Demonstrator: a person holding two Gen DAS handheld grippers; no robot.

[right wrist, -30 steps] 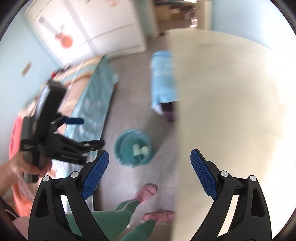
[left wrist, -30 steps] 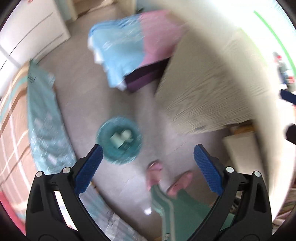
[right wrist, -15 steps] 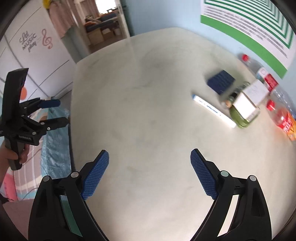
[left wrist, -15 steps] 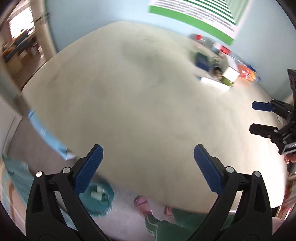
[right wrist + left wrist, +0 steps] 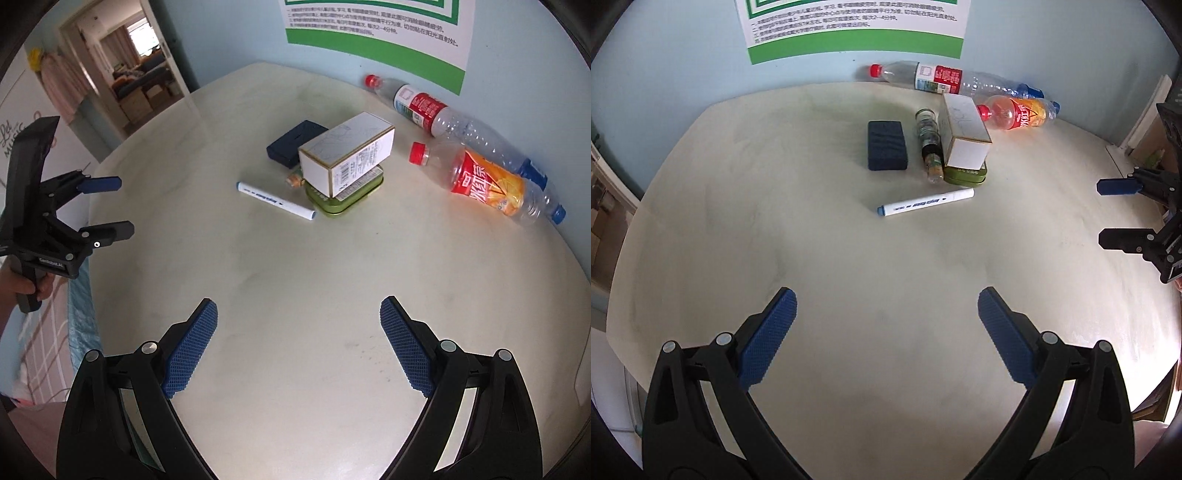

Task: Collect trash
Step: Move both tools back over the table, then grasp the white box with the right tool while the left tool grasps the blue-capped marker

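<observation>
Now both cameras look across the pale round tabletop (image 5: 746,206) instead of down at the floor and its teal bin a second ago, so a fresh pick looks about to begin. Leftmost in the left wrist view lies the dark blue rectangular eraser block (image 5: 887,145), then the small glass vial with a patterned label (image 5: 929,147), then the white cardboard box (image 5: 964,133) resting on a flat green metal tin (image 5: 964,176). A white marker pen with a blue cap (image 5: 925,202) lies just in front of them. Against the wall are a clear plastic bottle with a red label (image 5: 942,79) and an orange-labelled plastic drink bottle (image 5: 1015,112), both on their sides. The left gripper (image 5: 886,314) hovers near the table's front edge, jaws spread wide and holding nothing. The right gripper (image 5: 298,323) is likewise wide apart and empty, well short of the clutter. The bottles seem the likeliest trash.
</observation>
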